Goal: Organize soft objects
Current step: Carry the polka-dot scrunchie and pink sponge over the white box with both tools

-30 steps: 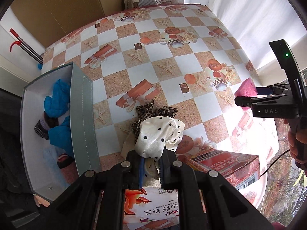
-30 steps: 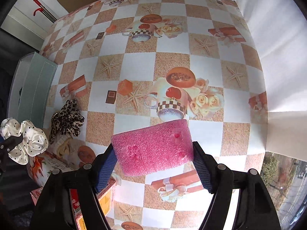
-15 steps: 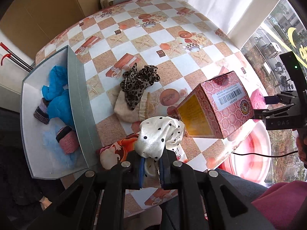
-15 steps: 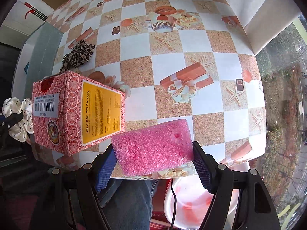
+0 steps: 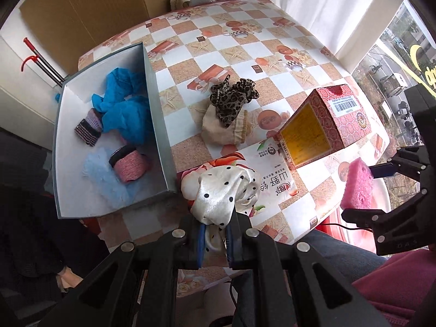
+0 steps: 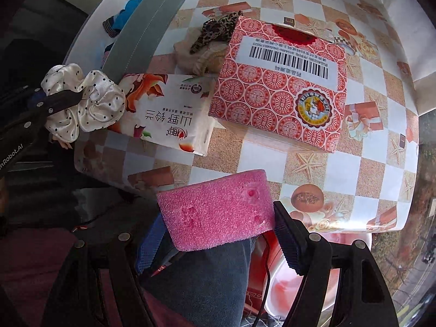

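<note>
Grey box [image 5: 160, 125] holds blue cloth [image 5: 124, 109]; left tool [image 5: 215, 241] clamps scrunchie [image 5: 223, 193], right tool [image 6: 218, 234] clamps sponge [image 6: 218, 212].

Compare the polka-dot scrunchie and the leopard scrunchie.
The polka-dot scrunchie is cream satin with black dots; the leopard scrunchie is brown and spotted. The polka-dot one is pinched in the left claw, off the table; the leopard one lies on a beige pouch. Both are ruffled fabric and outside the grey box.

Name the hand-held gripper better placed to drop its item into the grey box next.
Left hand-held gripper: its polka-dot scrunchie hangs beside the grey box. The right, holding the pink sponge, is farther.
</note>
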Tool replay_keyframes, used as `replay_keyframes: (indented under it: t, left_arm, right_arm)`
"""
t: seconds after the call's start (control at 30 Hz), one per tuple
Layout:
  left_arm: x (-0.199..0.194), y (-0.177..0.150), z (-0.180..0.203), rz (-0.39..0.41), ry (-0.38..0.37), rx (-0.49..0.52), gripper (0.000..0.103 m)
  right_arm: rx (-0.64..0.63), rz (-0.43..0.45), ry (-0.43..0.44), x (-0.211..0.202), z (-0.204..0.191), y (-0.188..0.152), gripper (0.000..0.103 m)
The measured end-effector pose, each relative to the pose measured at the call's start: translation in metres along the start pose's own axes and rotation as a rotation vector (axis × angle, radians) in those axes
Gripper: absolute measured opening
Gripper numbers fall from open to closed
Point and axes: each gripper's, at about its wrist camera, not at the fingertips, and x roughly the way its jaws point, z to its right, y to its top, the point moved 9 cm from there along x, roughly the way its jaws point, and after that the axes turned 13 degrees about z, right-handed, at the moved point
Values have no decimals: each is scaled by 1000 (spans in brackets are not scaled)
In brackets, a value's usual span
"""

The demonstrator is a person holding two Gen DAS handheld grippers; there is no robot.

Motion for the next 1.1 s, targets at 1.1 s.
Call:
replay_keyframes:
  t: [1.1]
  left_arm:
    - [-45, -16, -119, 136, 191, -382, 14]
  right_arm:
    - [-294, 94, 38, -11, -135, 133, 76]
